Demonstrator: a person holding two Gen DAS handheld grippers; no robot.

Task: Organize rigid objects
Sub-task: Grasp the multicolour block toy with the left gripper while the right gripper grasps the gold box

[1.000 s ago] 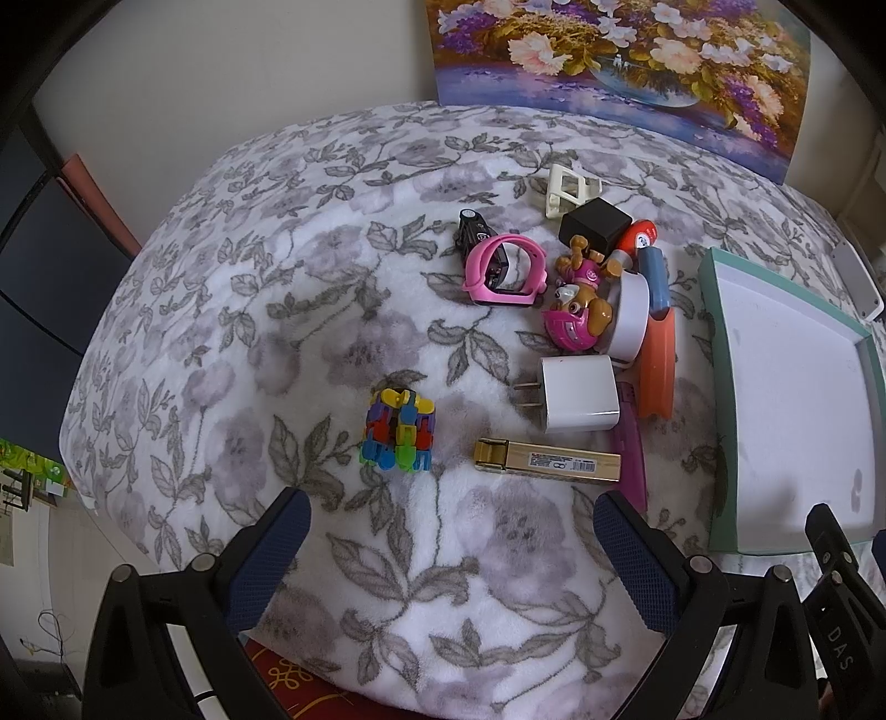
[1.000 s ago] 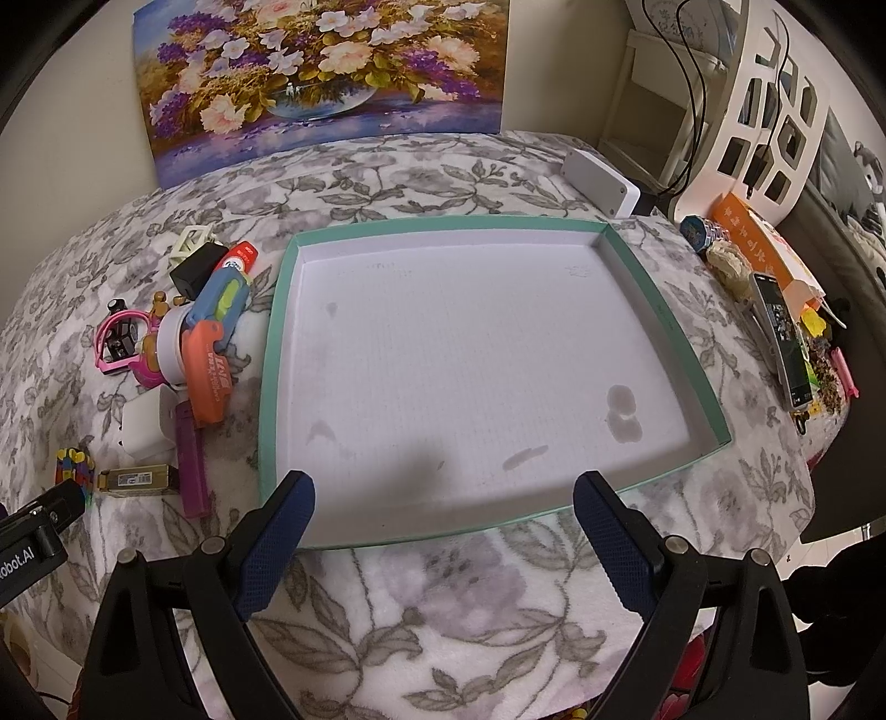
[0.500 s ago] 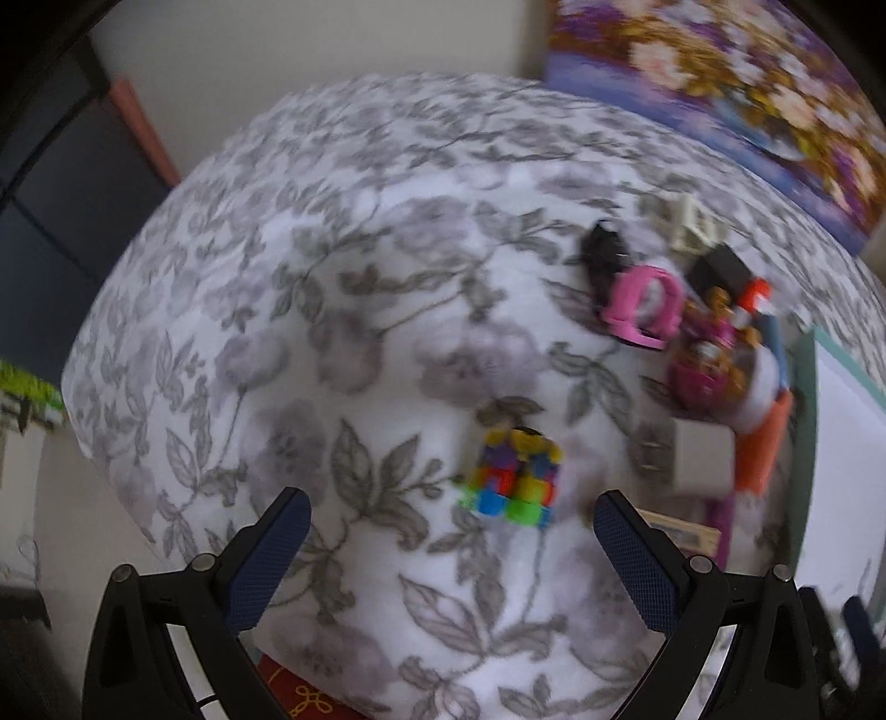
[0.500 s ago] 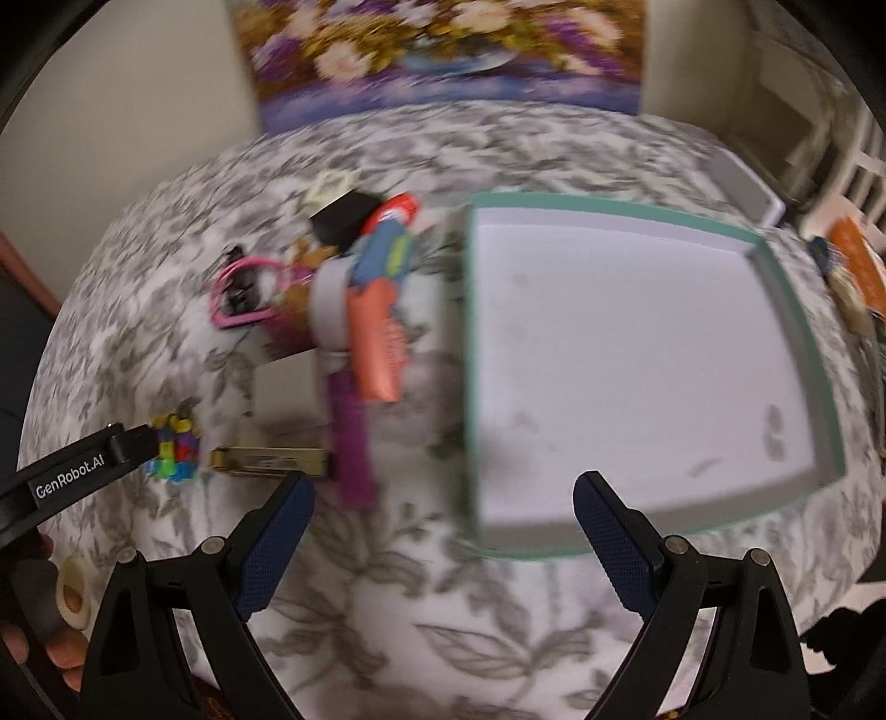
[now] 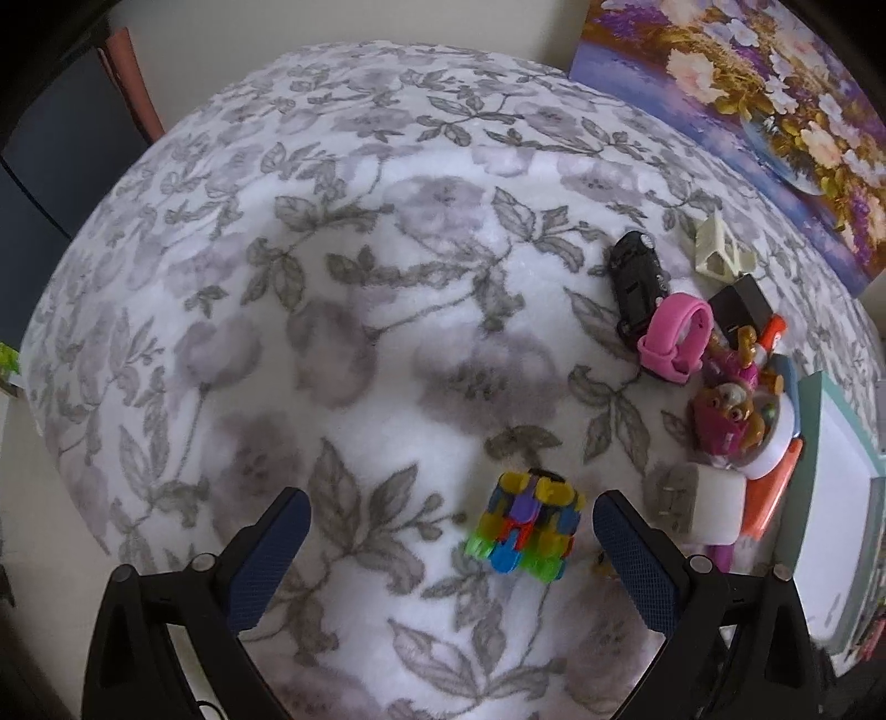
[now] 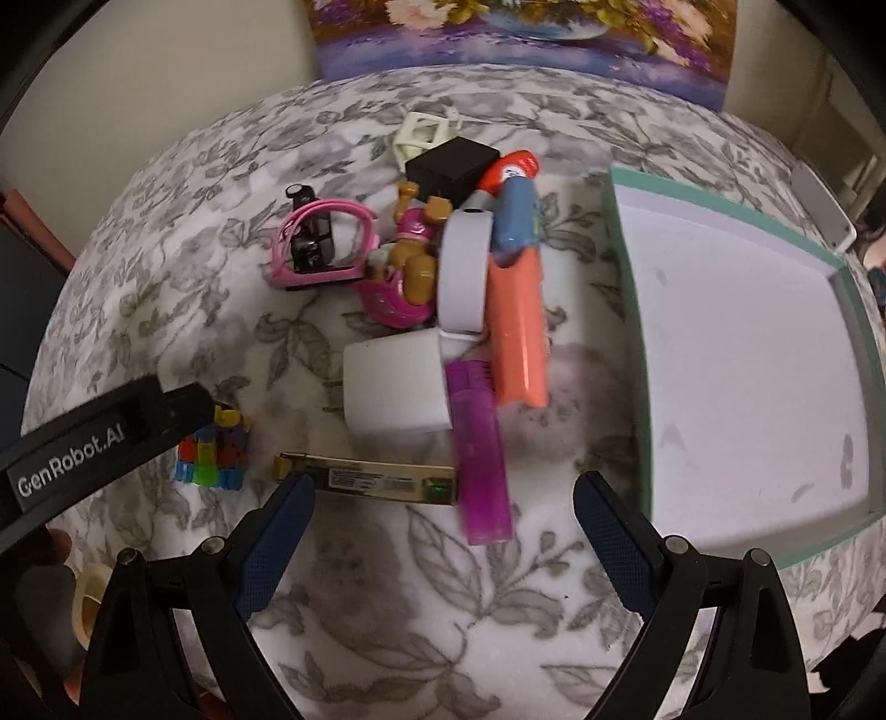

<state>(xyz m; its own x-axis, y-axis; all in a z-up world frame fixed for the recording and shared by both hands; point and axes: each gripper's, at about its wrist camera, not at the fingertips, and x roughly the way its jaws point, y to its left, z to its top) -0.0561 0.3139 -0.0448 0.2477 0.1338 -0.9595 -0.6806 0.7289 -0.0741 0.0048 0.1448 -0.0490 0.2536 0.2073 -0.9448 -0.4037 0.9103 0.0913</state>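
Observation:
A multicoloured block toy (image 5: 526, 520) lies on the floral blanket just ahead of my open left gripper (image 5: 446, 531), nearer its right finger. To its right sit a white charger (image 5: 700, 509), a pink watch (image 5: 673, 338) and a black toy car (image 5: 637, 277). My right gripper (image 6: 443, 515) is open over a gold stick (image 6: 365, 479) and a purple lighter (image 6: 479, 448). Beyond them lie the white charger (image 6: 396, 387), an orange toy gun (image 6: 518, 327) and a white tape roll (image 6: 465, 271). Nothing is held.
A green-rimmed tray (image 6: 628, 310) with a white floor lies to the right of the pile. A flower painting (image 6: 526, 33) leans on the back wall. The left tool's labelled black bar (image 6: 99, 437) crosses the right view beside the block toy (image 6: 213, 454).
Both views swung left. The left gripper came closer to the block toy. The right gripper moved from facing the tray to facing the pile of objects. Both stayed open.

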